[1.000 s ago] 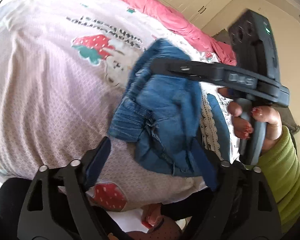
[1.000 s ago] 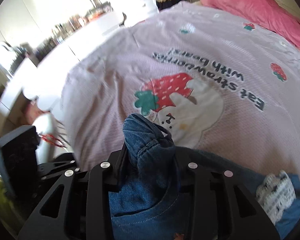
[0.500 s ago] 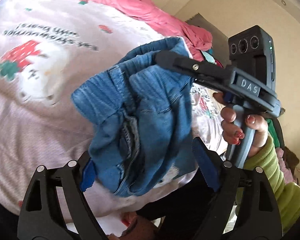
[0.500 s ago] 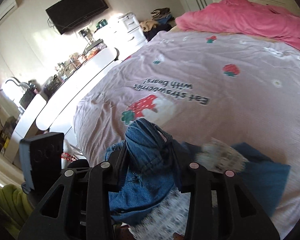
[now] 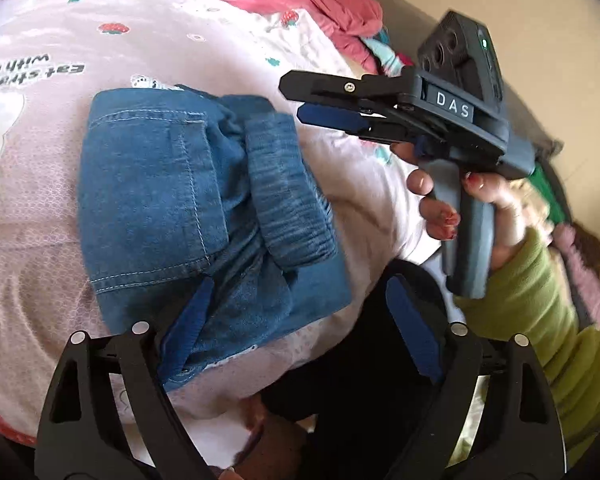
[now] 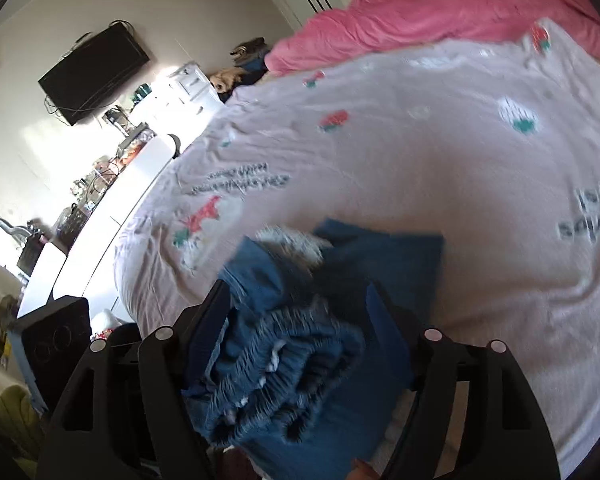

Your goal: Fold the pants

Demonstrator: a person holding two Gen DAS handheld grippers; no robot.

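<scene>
Folded pants (image 5: 188, 208) flat on bed (image 5: 40, 208), just beyond left claw (image 5: 296, 320); both claws apart, empty.

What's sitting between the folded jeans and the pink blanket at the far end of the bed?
Only bare strawberry-print bedsheet: in the right wrist view nothing rests on it between the jeans and the pink blanket.

Home bedroom: strawberry-print bedspread (image 6: 420, 152), pink duvet (image 6: 440, 8), wall-mounted TV (image 6: 94, 72).
</scene>
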